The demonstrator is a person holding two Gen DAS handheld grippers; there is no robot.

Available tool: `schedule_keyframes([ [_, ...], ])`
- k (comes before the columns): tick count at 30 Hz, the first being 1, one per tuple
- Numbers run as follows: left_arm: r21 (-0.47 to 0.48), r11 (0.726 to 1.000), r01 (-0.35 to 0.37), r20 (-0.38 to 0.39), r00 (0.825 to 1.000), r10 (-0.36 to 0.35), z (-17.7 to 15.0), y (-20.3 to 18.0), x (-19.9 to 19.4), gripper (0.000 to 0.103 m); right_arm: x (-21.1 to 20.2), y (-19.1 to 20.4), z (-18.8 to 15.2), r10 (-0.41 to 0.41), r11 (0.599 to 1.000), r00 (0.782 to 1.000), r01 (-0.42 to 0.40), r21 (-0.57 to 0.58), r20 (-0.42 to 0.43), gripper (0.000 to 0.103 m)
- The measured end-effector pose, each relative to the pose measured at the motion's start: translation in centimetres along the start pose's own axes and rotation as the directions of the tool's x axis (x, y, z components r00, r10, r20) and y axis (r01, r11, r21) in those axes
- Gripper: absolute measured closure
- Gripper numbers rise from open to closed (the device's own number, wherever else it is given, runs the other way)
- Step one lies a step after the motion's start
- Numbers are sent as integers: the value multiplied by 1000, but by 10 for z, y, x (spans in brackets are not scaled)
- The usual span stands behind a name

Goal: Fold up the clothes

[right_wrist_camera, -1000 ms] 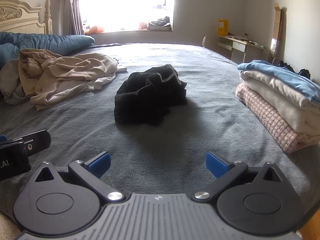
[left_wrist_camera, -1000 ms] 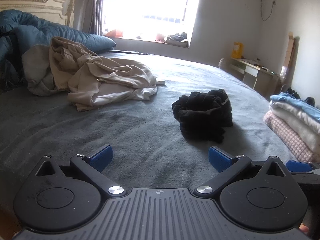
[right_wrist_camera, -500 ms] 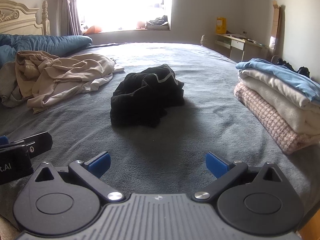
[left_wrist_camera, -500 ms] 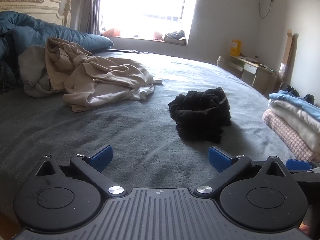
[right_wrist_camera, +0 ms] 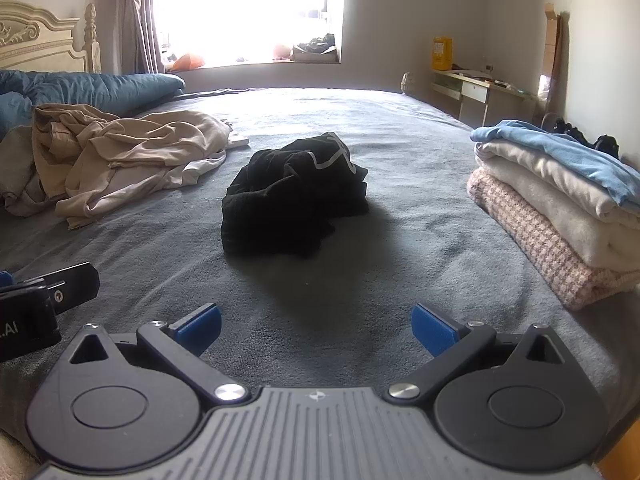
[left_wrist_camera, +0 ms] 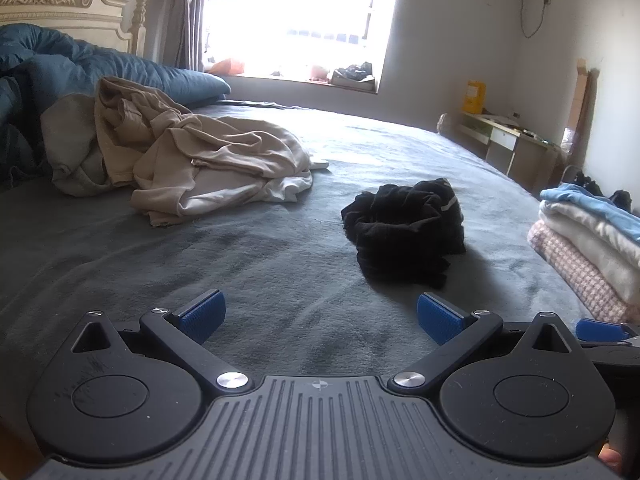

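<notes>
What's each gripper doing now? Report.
Left gripper: open, holding nothing.
Right gripper: open, holding nothing.

The only readable lettering is ".AI" in white, the cut-off end of a longer word, on the black body of the left gripper (right_wrist_camera: 28, 320) at the left edge of the right wrist view. Markings on the yellow box (right_wrist_camera: 441, 53) by the far wall are too blurred to read.

One black garment (right_wrist_camera: 294, 196); three folded (right_wrist_camera: 560, 204); perhaps two beige (right_wrist_camera: 132, 156).
</notes>
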State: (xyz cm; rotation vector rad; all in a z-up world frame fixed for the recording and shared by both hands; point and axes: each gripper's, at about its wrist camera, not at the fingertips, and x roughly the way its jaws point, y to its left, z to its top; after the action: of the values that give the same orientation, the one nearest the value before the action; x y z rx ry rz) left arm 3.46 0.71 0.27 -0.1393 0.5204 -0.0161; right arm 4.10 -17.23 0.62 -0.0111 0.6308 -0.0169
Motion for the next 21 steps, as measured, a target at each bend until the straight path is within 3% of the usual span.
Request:
schedule_keyframes([
  [21,2,1000,-1,-6,1000,1,0,0,1,0,1,-1,-2,-1,1000,1000,1,2,-6,0],
])
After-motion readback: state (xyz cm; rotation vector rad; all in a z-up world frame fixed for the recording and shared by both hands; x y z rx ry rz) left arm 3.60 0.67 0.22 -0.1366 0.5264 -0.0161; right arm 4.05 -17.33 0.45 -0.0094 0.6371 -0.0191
